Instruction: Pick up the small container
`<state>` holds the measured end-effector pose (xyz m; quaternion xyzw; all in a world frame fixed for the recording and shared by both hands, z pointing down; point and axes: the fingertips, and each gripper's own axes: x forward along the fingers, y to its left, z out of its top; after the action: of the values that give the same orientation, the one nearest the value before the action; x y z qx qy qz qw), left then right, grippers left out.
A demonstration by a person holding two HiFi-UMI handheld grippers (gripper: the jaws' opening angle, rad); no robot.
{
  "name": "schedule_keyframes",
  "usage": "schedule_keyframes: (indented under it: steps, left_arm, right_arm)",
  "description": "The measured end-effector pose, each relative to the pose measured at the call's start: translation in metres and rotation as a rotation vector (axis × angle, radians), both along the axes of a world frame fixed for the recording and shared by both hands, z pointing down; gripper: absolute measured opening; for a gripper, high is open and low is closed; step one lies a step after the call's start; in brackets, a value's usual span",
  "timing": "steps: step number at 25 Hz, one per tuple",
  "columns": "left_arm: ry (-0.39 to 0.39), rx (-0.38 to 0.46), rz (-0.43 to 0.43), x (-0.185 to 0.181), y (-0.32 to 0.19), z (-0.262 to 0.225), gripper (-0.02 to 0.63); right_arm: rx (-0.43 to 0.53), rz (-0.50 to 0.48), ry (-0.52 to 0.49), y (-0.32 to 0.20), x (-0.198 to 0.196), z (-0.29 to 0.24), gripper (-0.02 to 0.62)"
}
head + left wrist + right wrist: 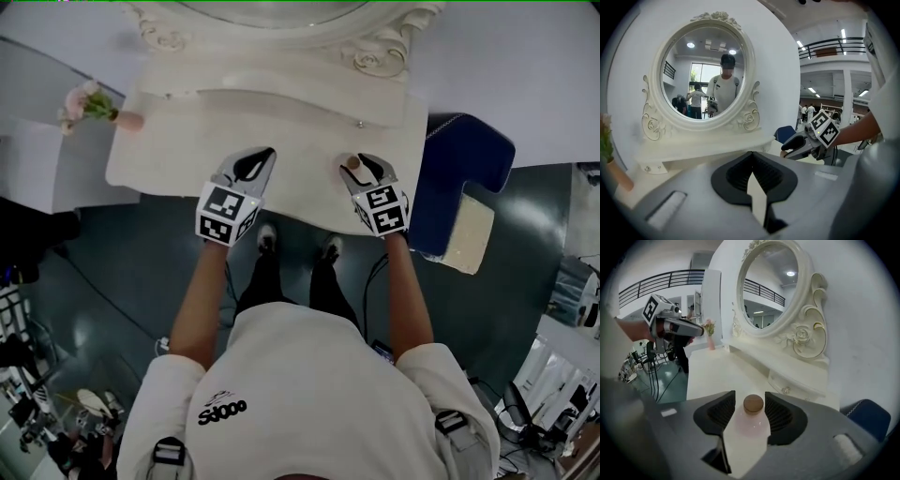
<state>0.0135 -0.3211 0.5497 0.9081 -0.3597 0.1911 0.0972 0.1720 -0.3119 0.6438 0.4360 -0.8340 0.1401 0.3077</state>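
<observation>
The small container is a pale pink bottle [749, 427] with a round brown cap; it stands upright on the white dressing table [178, 159]. My right gripper [750, 398] is open around it, with a ribbed pad on each side of the cap and a gap showing on both sides. In the head view the cap [353, 162] peeks out at the tip of the right gripper [364, 169], near the table's front edge. My left gripper [259, 161] hovers over the front of the table, left of the right one. Its jaws [751, 154] meet at the tips, with nothing between them.
An ornate oval mirror [703, 70] stands at the back of the table above a shallow drawer unit [787, 380]. A pink vase with flowers [94, 108] sits at the table's left end. A blue chair [464, 173] stands to the right. Cables lie on the floor.
</observation>
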Motion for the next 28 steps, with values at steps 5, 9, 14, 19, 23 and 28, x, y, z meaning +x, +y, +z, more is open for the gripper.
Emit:
schedule_keyframes:
  steps: [5,9,14,19,23,28]
  left_arm:
    - [-0.024,-0.028,-0.005,-0.005,0.007,0.013,0.02]
    - [-0.037,-0.049,-0.012,-0.01,0.009,0.022,0.02]
    - [-0.041,-0.055,-0.015,-0.011,0.006,0.023,0.02]
    - [-0.043,-0.033,0.004,-0.005,-0.002,0.015,0.02]
    - [-0.044,-0.005,0.027,0.001,-0.006,0.003,0.02]
    - [-0.03,0.048,0.031,-0.001,-0.021,-0.022,0.02]
  right_arm:
    - [-0.008,0.011,0.016,-0.008,0.001,0.025,0.201]
    - [-0.01,0.056,-0.03,-0.012,0.001,0.036,0.186]
    - [0.016,0.065,-0.056,-0.013,-0.002,0.033,0.147]
    - [0.005,0.059,-0.047,-0.015,-0.002,0.034,0.135]
    - [0.002,0.063,-0.027,-0.016,0.001,0.026,0.133]
    - [0.048,0.126,-0.061,-0.022,0.012,-0.023,0.133]
